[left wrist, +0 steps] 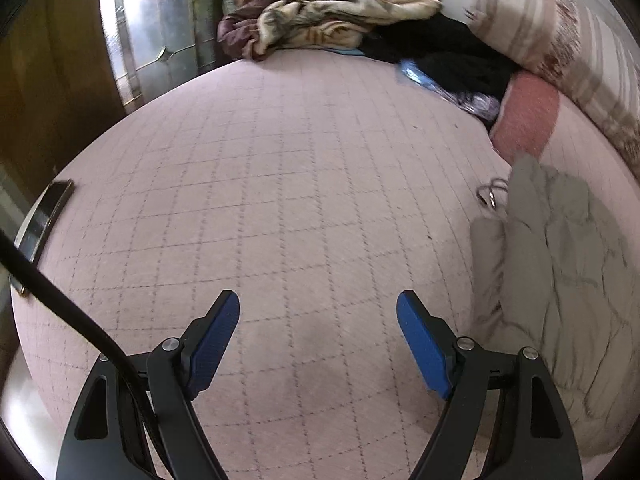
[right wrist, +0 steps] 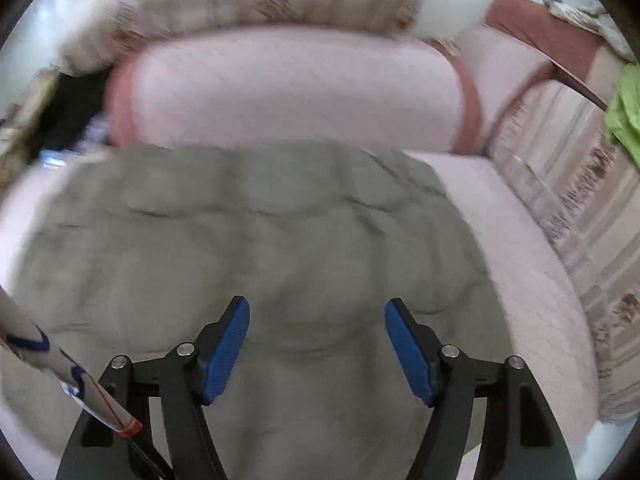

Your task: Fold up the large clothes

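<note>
A grey-beige quilted garment point(right wrist: 256, 232) lies crumpled on a pink checked bed cover. In the left wrist view it lies at the right point(left wrist: 560, 280). My right gripper point(right wrist: 317, 312) is open and empty, hovering over the garment's near part. My left gripper point(left wrist: 318, 308) is open and empty above bare bed cover point(left wrist: 280, 184), to the left of the garment. Neither gripper touches the cloth as far as I can tell. The right wrist view is motion-blurred.
A pink pillow point(right wrist: 296, 88) lies beyond the garment. A striped quilt point(left wrist: 560, 48) runs along the right. A heap of brown and black blankets point(left wrist: 328, 16) sits at the far end. A dark phone point(left wrist: 48, 212) lies at the bed's left edge. A metal ring point(left wrist: 492, 194) lies by the garment.
</note>
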A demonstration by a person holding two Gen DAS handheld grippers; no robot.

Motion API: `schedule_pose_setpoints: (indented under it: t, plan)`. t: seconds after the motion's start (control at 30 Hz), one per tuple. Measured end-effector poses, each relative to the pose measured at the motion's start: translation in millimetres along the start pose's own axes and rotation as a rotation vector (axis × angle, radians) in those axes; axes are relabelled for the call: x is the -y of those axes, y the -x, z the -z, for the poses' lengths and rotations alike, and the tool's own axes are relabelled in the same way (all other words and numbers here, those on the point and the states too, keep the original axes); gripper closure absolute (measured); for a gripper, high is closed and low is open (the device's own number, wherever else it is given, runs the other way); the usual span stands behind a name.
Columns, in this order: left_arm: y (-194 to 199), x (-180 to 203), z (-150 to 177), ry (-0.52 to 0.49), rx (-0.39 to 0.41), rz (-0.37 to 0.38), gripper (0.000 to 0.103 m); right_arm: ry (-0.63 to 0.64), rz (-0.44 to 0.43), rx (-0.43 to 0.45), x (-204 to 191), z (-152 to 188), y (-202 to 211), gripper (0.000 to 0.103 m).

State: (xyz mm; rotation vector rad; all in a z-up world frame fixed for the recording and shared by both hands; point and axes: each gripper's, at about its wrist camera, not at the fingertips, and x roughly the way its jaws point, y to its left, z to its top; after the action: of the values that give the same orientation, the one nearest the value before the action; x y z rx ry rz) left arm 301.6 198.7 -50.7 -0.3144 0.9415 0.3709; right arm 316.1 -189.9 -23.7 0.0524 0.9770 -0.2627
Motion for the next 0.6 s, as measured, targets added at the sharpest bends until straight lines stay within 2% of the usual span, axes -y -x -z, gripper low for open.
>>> schedule_pose_setpoints:
  t: [0.1, 0.13, 0.23, 0.3, 0.33, 0.43, 0.5, 0.6]
  plan:
    - [-2.0, -8.7, -2.1, 0.027, -0.017, -0.007, 0.023, 0.102, -0.108, 0.036, -55.8, 5.3, 21.0, 0.028]
    - [-1.6, -11.4, -2.3, 0.035, -0.021, -0.002, 0.023, 0.152, -0.167, 0.032, -83.3, 8.7, 25.5, 0.028]
    - [2.7, -16.4, -2.6, 0.049, -0.010, 0.005, 0.023, 0.236, -0.254, 0.004, -139.2, 16.6, 21.0, 0.034]
    - [5.6, -18.2, -3.5, 0.055, 0.000, 0.011, 0.023, 0.267, -0.272, -0.026, -159.8, 21.6, 5.9, 0.040]
    - [6.8, -18.6, -4.0, 0.058, 0.003, 0.017, 0.023, 0.275, -0.271, -0.050, -172.5, 27.6, -3.2, 0.040]
    - [9.5, -16.8, -4.5, 0.053, 0.010, 0.027, 0.023, 0.313, -0.193, -0.087, -195.9, 43.3, -35.8, 0.031]
    - [11.4, -14.6, -3.4, 0.043, 0.015, 0.029, 0.023, 0.344, -0.162, -0.079, -204.3, 45.8, -33.4, 0.030]
    - [14.1, -12.7, -2.9, 0.032, 0.023, 0.033, 0.023, 0.307, -0.218, -0.075, -191.6, 32.9, -13.8, 0.036]
